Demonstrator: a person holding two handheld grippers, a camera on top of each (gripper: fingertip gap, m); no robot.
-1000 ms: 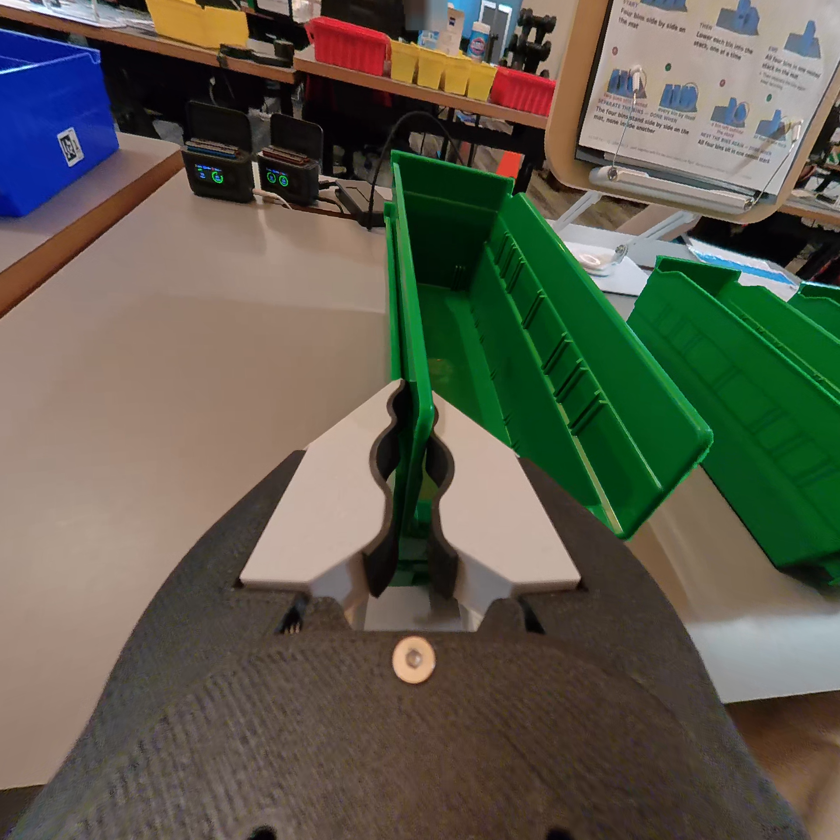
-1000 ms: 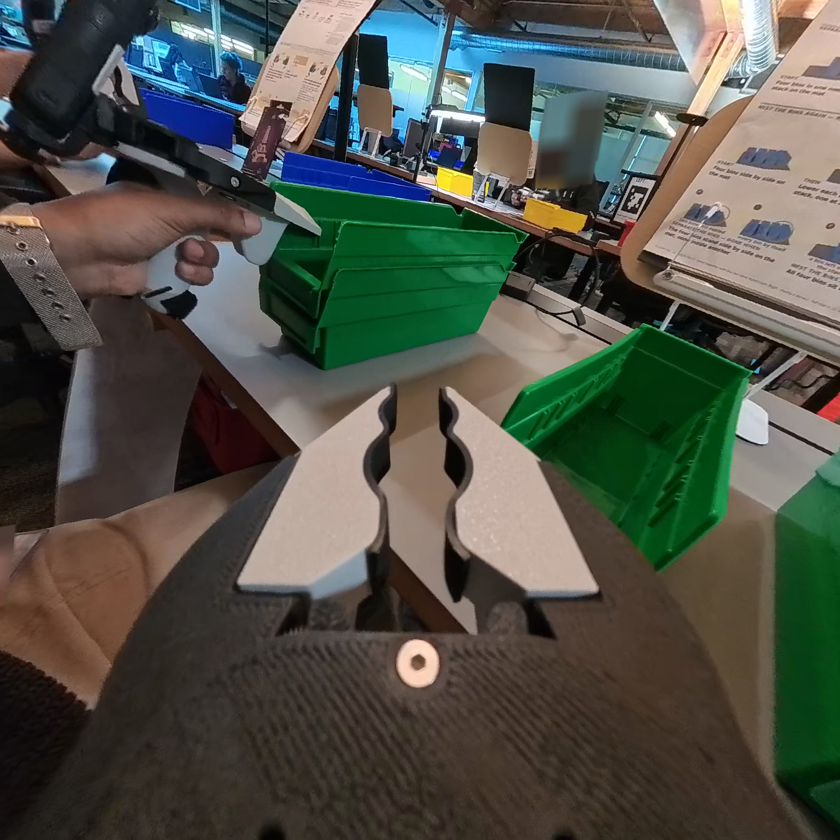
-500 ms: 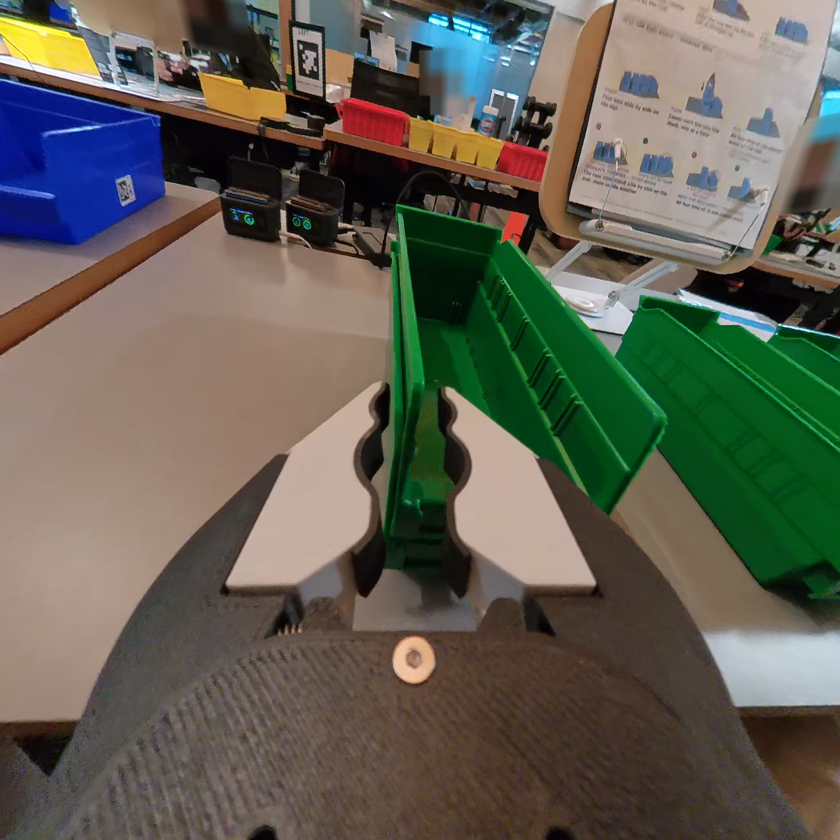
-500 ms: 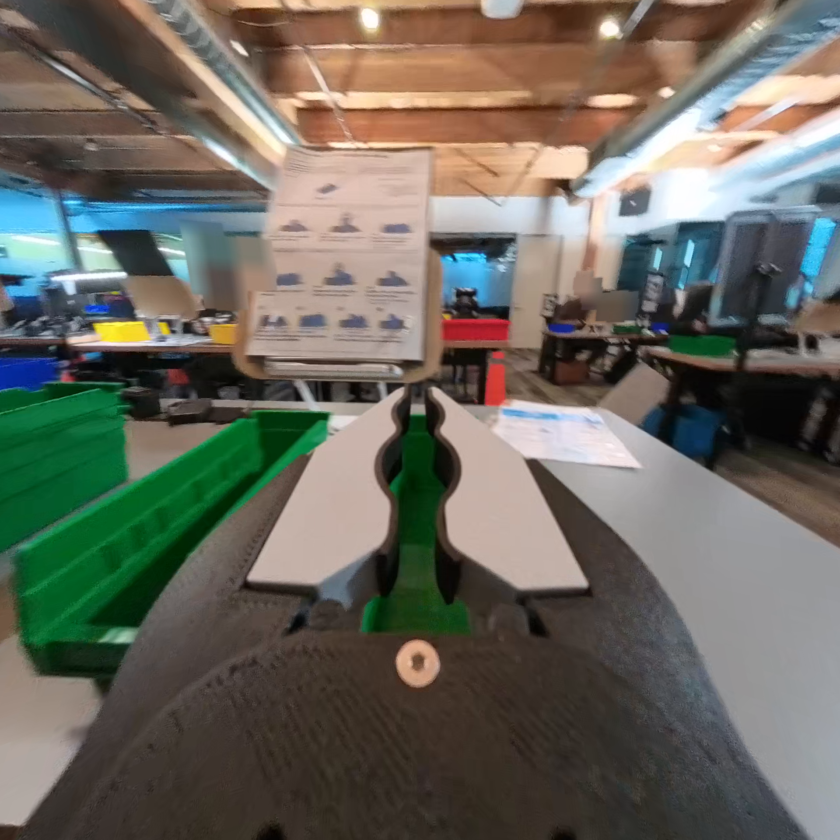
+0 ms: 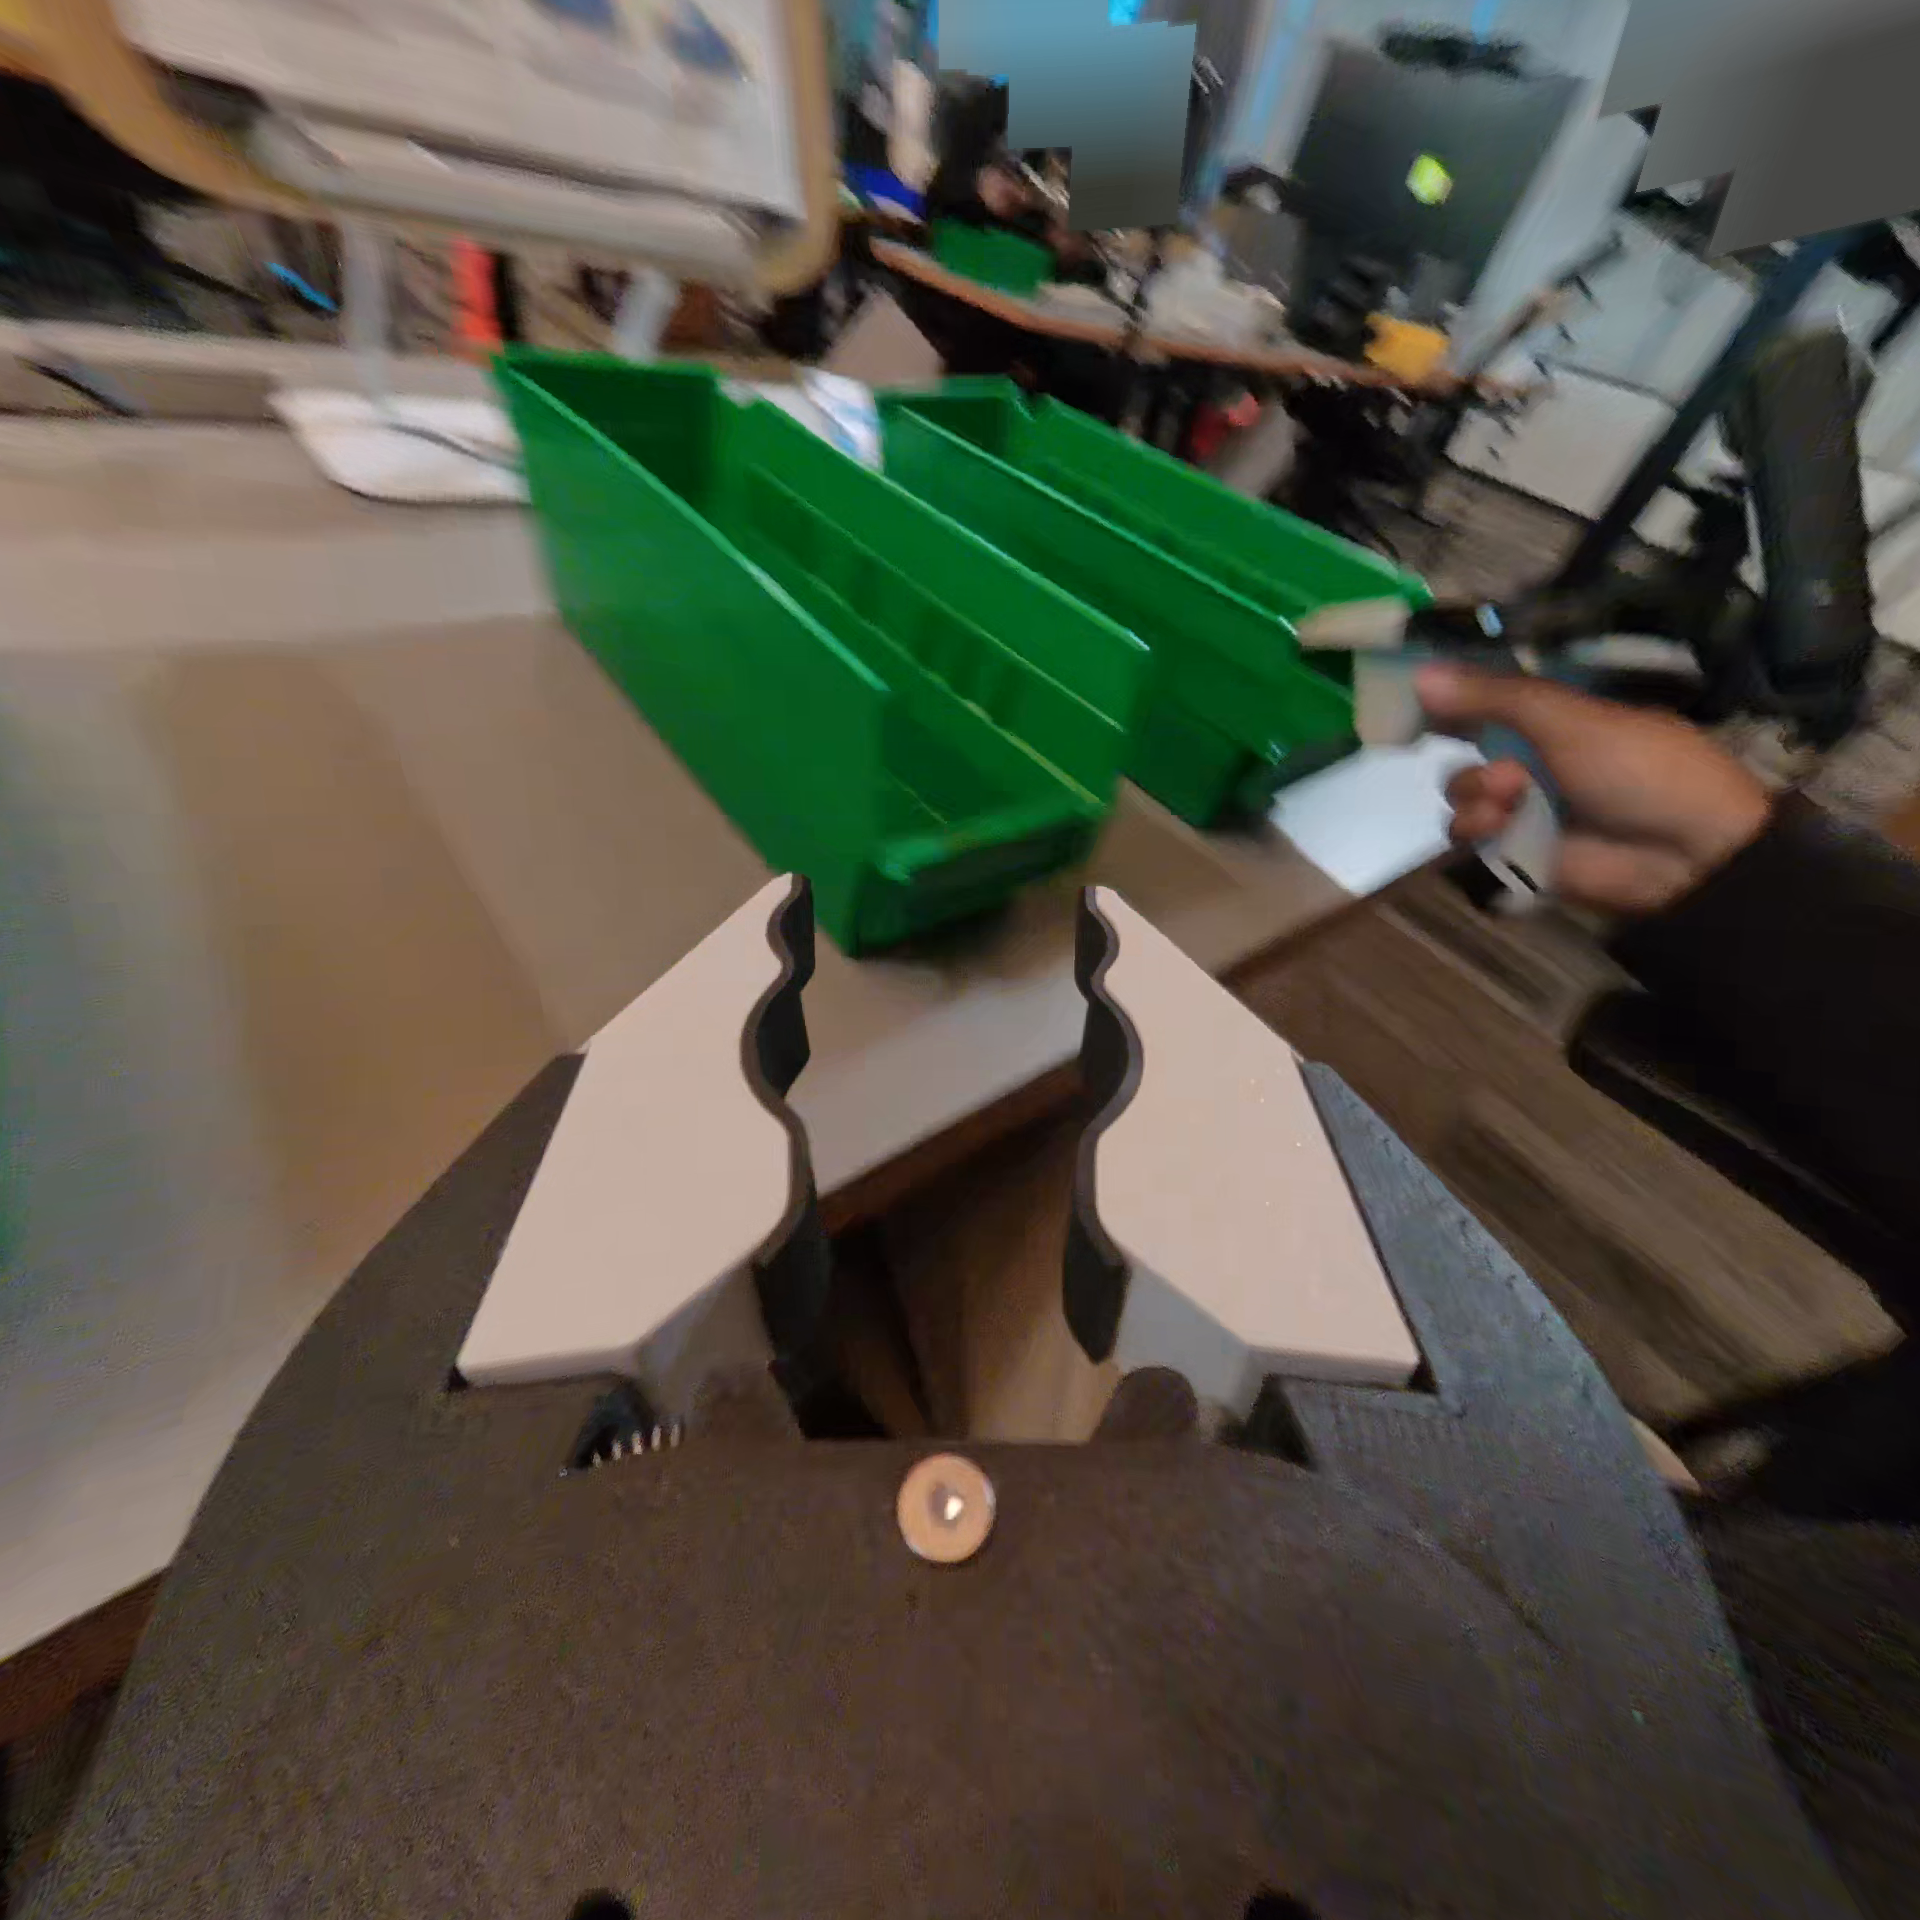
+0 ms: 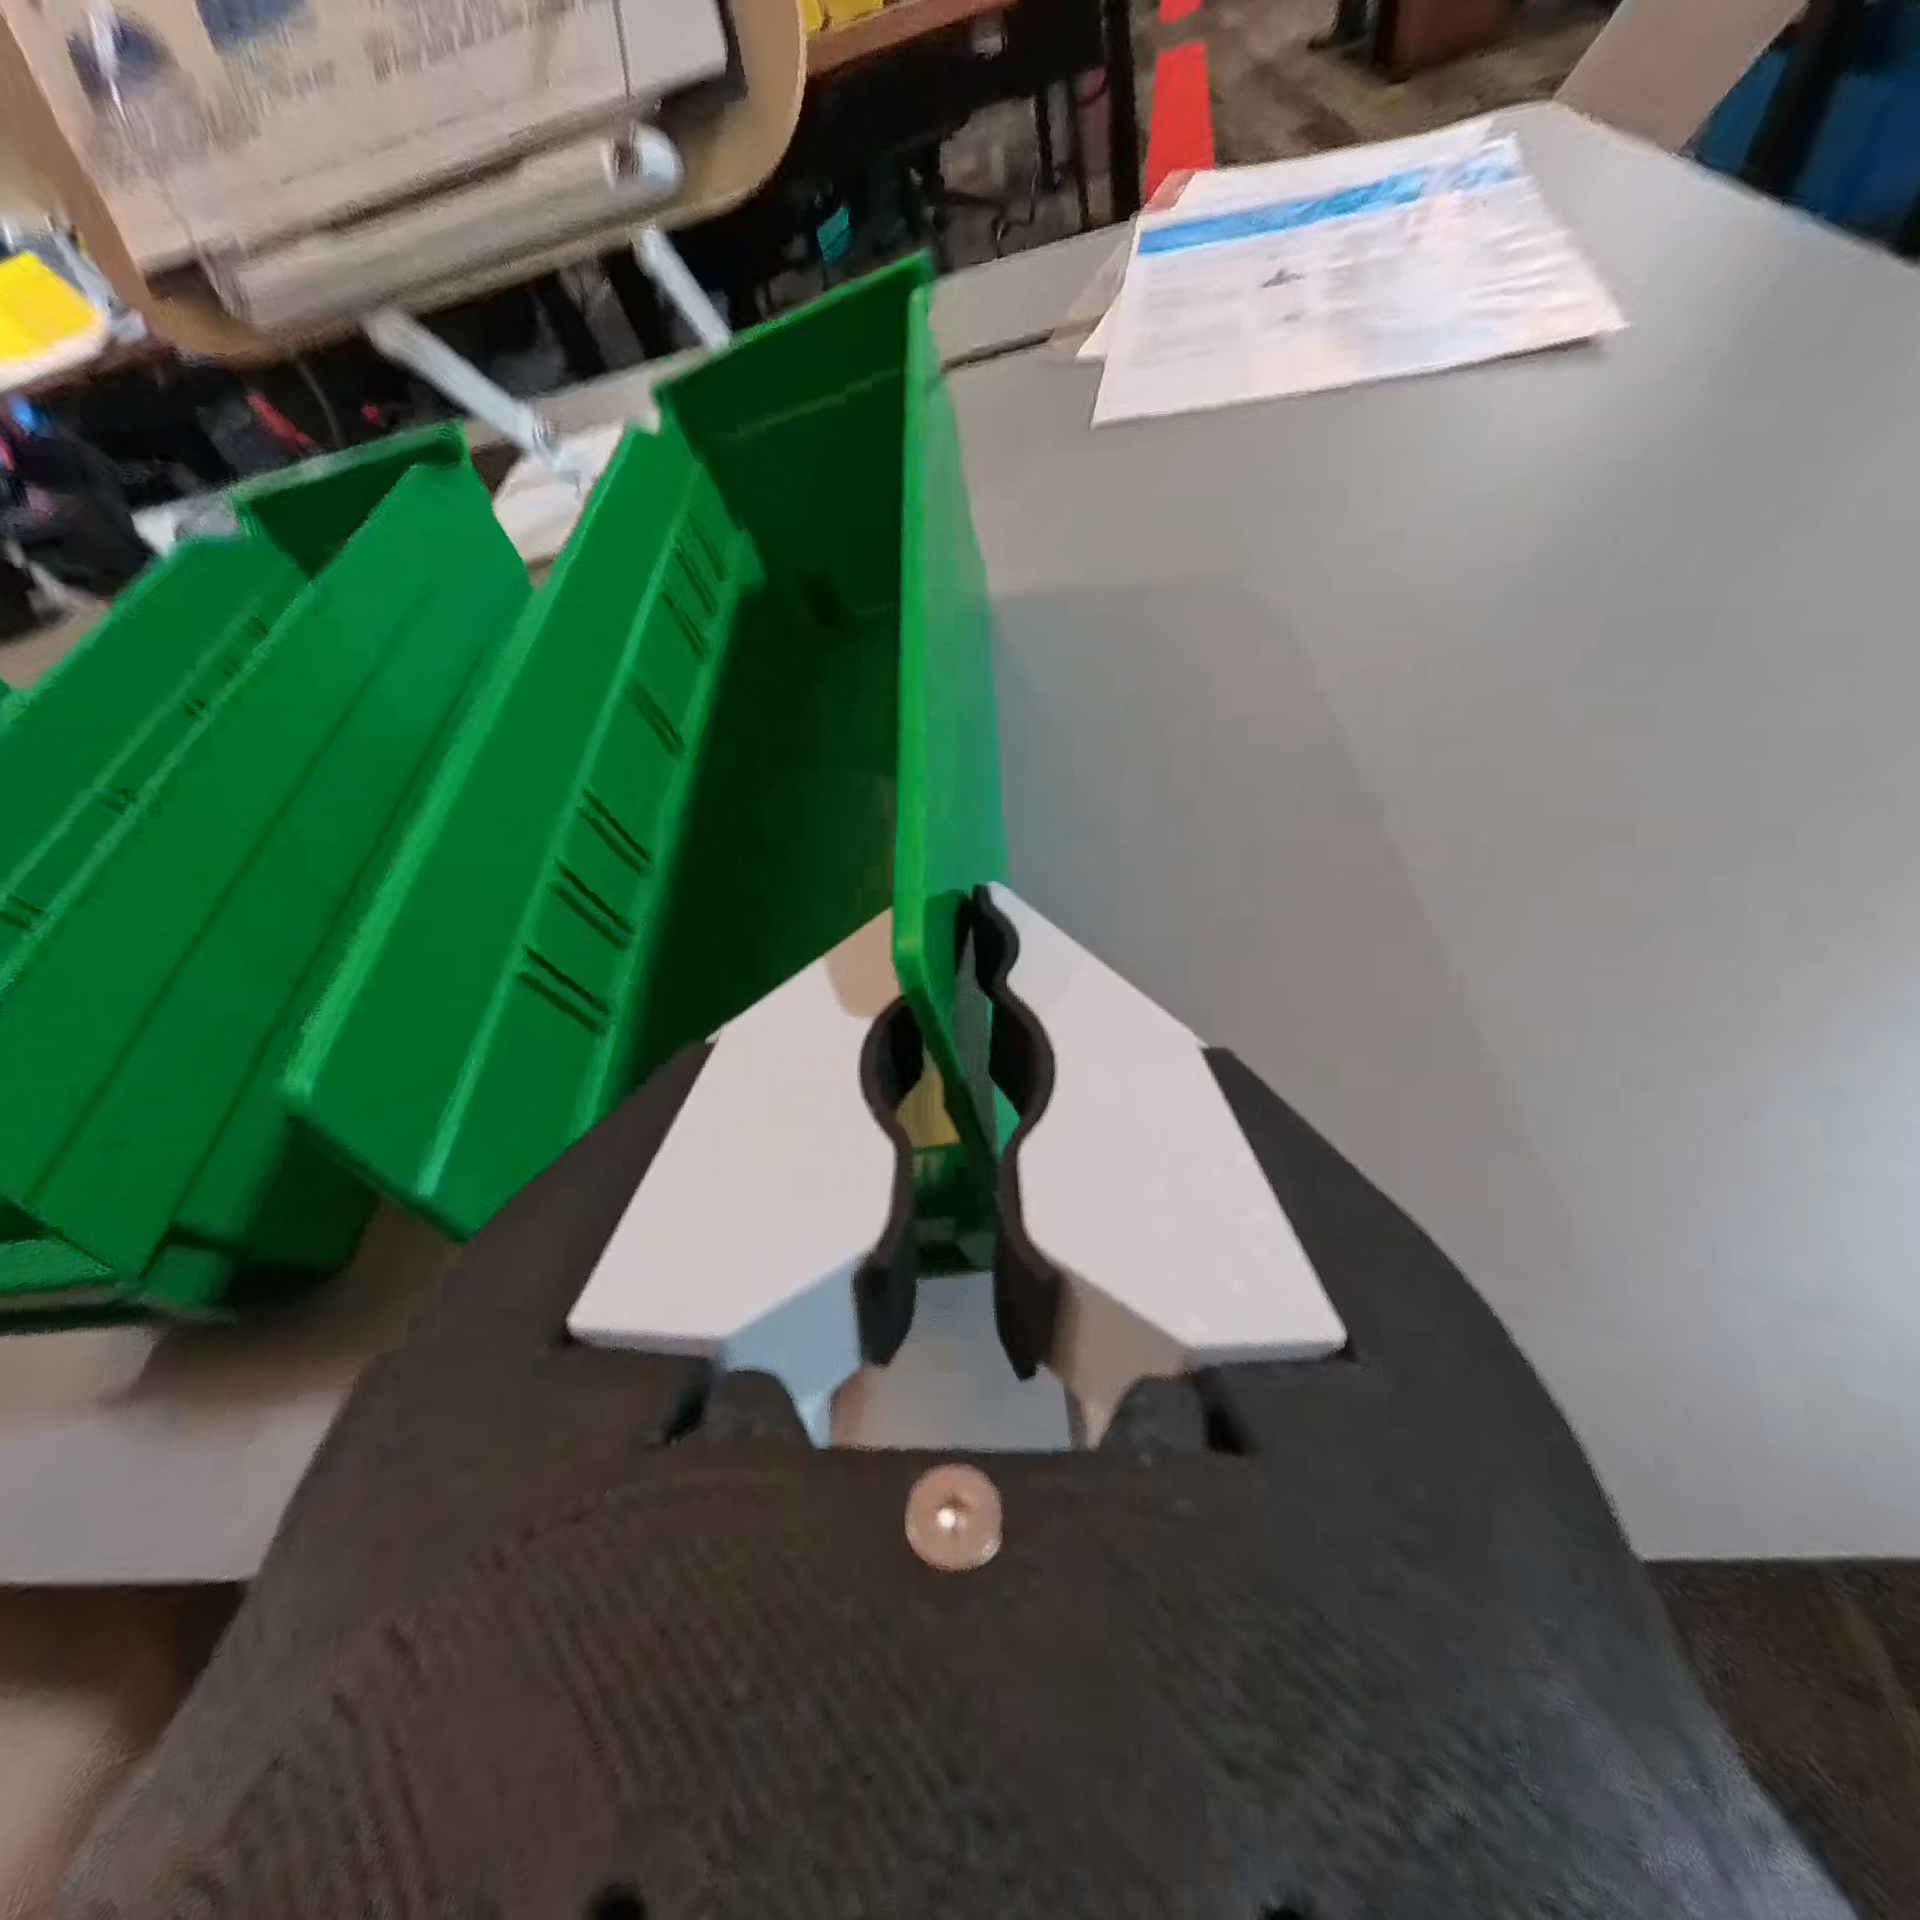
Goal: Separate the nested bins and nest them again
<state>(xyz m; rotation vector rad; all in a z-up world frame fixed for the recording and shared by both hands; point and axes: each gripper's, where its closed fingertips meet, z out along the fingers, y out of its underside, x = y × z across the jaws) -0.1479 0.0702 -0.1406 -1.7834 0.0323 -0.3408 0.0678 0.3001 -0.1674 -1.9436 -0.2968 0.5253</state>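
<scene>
Two long green bins lie side by side on the grey table [image 5: 260, 831]. In the left wrist view my left gripper [image 5: 940, 909] is open and empty, just short of the near end of the closer bin [image 5: 790, 644]. The farther bin [image 5: 1174, 540] is held at its near end by my right gripper [image 5: 1366, 665], with a hand [image 5: 1621, 800] behind it. In the right wrist view my right gripper [image 6: 935, 920] is shut on the right side wall of that green bin [image 6: 790, 644], which tilts to the left. The other bin [image 6: 260, 790] lies to its left.
An instruction board on a white stand [image 5: 436, 135] rises behind the bins; it also shows in the right wrist view [image 6: 395, 156]. Printed sheets [image 6: 1351, 270] lie at the far right of the table. The table's front edge [image 5: 935, 1132] runs under my left gripper. A green blur [image 5: 6, 1091] sits at the left edge.
My left gripper let go of the bin wall it held, opened and swung right. My right gripper, open and empty a second ago, moved onto a bin's side wall and shut on it.
</scene>
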